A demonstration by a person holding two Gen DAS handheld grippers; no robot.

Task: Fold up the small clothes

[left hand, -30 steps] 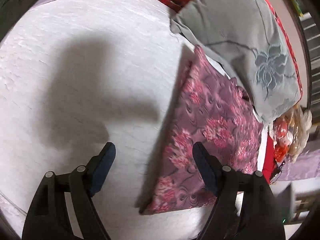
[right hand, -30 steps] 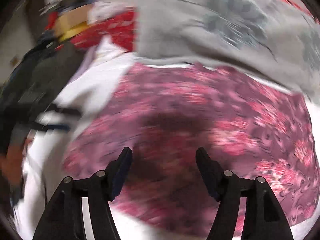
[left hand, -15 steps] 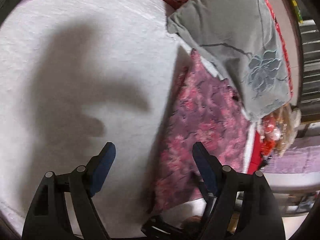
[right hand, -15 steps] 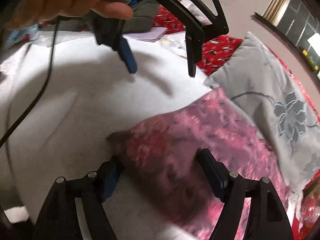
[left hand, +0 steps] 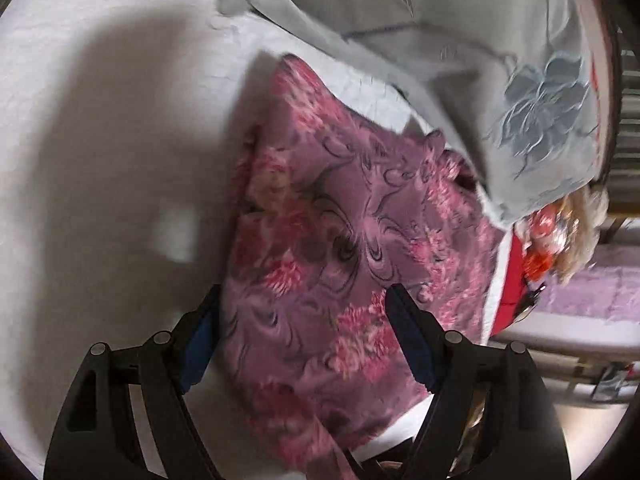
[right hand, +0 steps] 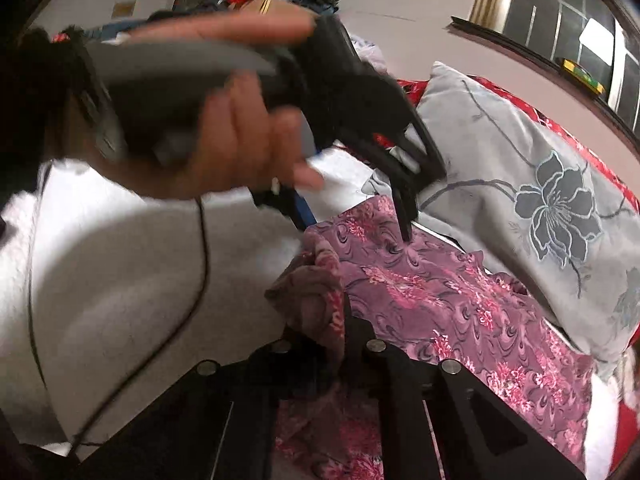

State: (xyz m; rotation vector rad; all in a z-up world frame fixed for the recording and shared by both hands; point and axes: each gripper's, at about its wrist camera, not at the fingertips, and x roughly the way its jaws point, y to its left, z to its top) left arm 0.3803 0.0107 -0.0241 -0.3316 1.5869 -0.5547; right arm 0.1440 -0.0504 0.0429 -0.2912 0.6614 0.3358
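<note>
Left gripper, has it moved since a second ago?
Yes. The left gripper has shifted off the white bedspread toward the grey pillow; its open jaws now straddle the floral cloth.

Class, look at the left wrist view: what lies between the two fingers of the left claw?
The purple floral cloth fills the gap of the open left claw, over the white bedcover.
</note>
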